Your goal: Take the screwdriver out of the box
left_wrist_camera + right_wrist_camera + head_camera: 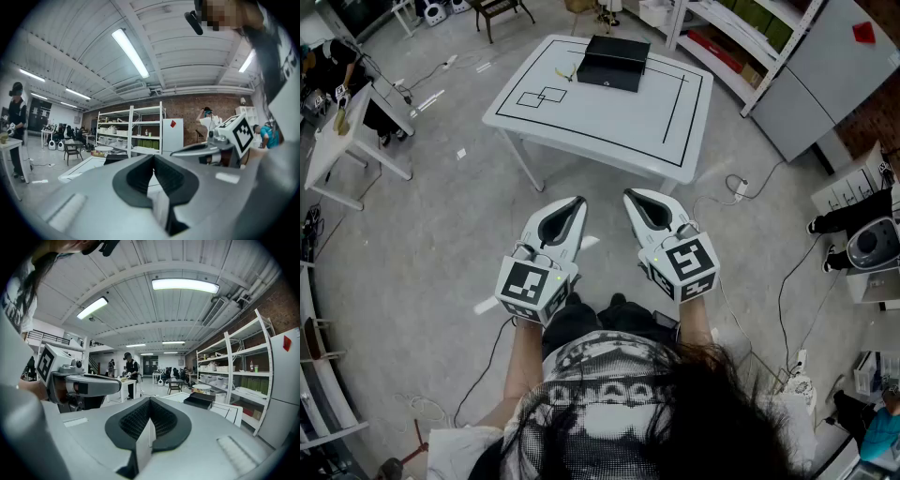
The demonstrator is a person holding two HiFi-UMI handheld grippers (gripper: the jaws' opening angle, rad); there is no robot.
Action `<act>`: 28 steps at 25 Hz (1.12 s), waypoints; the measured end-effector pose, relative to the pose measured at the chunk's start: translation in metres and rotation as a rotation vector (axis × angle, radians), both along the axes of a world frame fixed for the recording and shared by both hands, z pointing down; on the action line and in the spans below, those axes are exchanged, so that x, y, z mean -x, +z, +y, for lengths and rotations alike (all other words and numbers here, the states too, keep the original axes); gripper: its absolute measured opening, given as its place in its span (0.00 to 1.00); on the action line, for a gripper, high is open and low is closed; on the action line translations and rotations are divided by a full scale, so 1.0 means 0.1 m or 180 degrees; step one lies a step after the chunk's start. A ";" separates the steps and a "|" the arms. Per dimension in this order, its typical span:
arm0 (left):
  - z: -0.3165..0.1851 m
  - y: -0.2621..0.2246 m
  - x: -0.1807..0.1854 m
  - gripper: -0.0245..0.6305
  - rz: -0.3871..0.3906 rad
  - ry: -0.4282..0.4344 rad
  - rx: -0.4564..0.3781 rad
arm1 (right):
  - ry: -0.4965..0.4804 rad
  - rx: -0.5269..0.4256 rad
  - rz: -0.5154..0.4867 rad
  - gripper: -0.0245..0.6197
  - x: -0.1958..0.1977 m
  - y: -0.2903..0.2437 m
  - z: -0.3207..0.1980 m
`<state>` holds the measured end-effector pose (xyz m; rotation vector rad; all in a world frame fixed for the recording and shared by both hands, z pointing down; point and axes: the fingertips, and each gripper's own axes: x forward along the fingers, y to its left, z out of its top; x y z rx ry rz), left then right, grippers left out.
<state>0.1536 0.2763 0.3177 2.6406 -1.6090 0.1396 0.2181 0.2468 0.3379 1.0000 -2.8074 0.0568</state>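
Observation:
A closed black box [613, 62] lies at the far edge of a white table [609, 117] marked with black lines. A small yellowish object [569, 72] lies on the table just left of the box; what it is I cannot make out. Both grippers are held level over the floor, well short of the table's near edge. My left gripper [578, 201] and my right gripper [630, 194] are side by side, each with jaws together and nothing between them. The box appears far off in the right gripper view [200, 400] and in the left gripper view [115, 158].
Metal shelves [741, 33] and a grey cabinet [825, 75] stand to the right of the table. A second white table [347, 141] with a person beside it is at the far left. Cables [787, 281] trail over the floor, and a chair [502, 11] stands behind the table.

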 end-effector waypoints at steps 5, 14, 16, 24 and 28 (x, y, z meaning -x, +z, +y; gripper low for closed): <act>-0.04 0.04 -0.14 0.04 0.0032 -0.0037 -0.0002 | -0.0028 -0.0002 -0.0045 0.03 -0.15 0.01 -0.05; -0.16 0.07 -0.31 0.04 -0.0085 -0.0130 -0.0046 | -0.0193 -0.0004 -0.0048 0.03 -0.38 0.08 -0.16; -0.20 0.08 -0.32 0.04 -0.0121 -0.0138 -0.0035 | -0.0207 0.0014 -0.0043 0.03 -0.40 0.11 -0.21; -0.42 0.14 -0.36 0.04 -0.0180 -0.0120 -0.0003 | -0.0244 0.0087 -0.0076 0.03 -0.41 0.22 -0.46; -0.57 0.18 -0.30 0.04 -0.0168 -0.0093 0.0025 | -0.0244 0.0132 -0.0077 0.03 -0.33 0.27 -0.64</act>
